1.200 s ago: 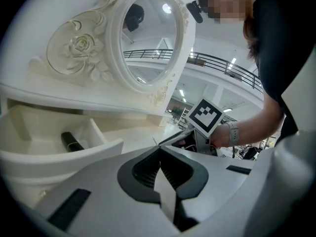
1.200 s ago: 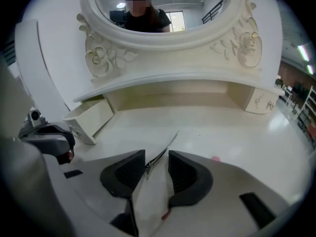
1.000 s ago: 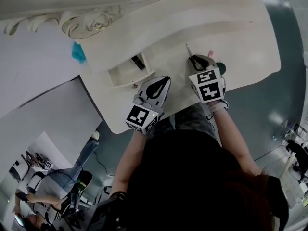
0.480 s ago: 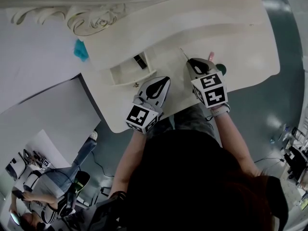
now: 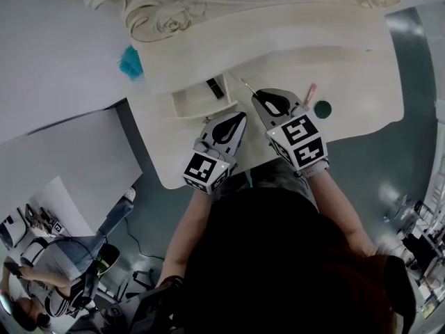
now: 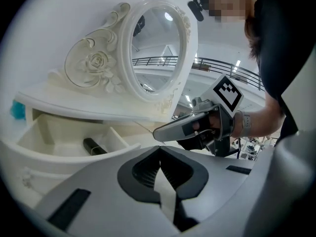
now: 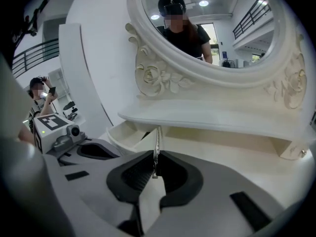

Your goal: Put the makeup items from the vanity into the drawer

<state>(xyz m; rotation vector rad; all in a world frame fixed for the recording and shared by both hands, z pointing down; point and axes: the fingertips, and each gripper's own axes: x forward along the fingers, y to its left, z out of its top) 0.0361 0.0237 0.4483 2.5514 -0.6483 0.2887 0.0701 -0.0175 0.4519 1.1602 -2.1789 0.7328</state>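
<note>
Your right gripper (image 5: 261, 97) has lifted toward the drawer (image 5: 191, 101), its jaws just closed and pinching the thin metal tool (image 7: 157, 147). Clear the drawer's rim before releasing. Beside the drawer, your left gripper (image 6: 160, 152) keeps its jaws pressed together.

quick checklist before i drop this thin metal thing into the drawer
1. Thin metal tool pinched in right tongs: ok
2. Drawer open: ok
3. Free space in drawer beside black tube: ok
4. Tool tip over the drawer: not ok, in the head view it lies just right of it
5. Left tongs shut and empty: ok
6. Left tongs out of the tool's path: cannot tell
</note>
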